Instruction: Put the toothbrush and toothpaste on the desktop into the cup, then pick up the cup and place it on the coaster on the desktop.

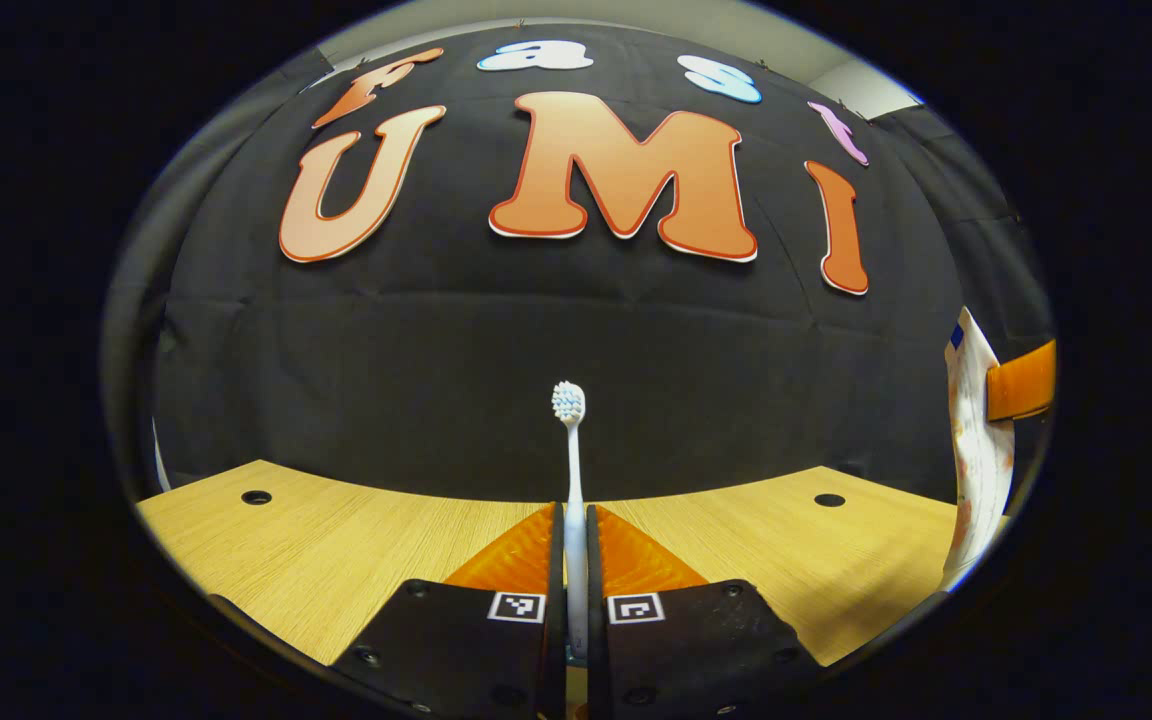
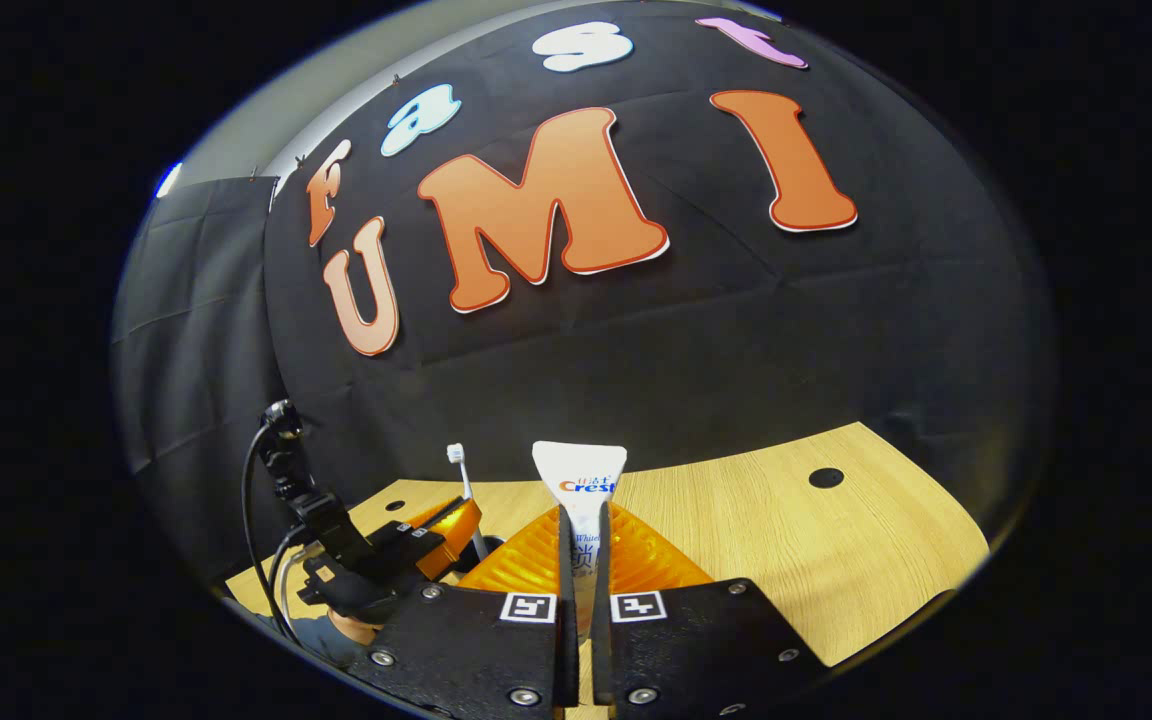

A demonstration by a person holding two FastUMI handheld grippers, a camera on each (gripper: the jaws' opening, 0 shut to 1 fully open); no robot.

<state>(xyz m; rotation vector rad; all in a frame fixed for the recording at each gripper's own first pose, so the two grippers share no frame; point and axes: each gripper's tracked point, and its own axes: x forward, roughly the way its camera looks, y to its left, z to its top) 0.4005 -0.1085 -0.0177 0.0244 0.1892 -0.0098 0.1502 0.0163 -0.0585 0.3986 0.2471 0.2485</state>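
Desk (image 1: pixel 356 540): pale wood w/ dark round holes, spreads out ahead of and below both sets of jaws. Cup and coaster: can't place either from here.

Left gripper (image 1: pixel 576 545): jaws clenched on the toothbrush (image 1: pixel 571 450), handle pinched between them, stem standing straight up ahead of the tips, bristle head at top. In the right gripper view the left gripper (image 2: pixel 441 530) sits off to the left of the right jaws, brush upright in it, a hand under it.

Right gripper (image 2: pixel 581 560): jaws clenched on the toothpaste (image 2: pixel 579 480), tube upright between them, flat crimped end uppermost, beyond the tips.

Risks, as I judge them:
- Both items held up off the desk at once; going for the cup together, tube and brush could clash at the rim.
- Thin brush handle may pivot in the grip, so the head swings and misses the opening.
- Tube is soft; a hard squeeze may buckle it, a loose one lets it slide.

Writing: leaving the tube's print unread. Small square black-and-white markers sit on both grippers near the jaws.
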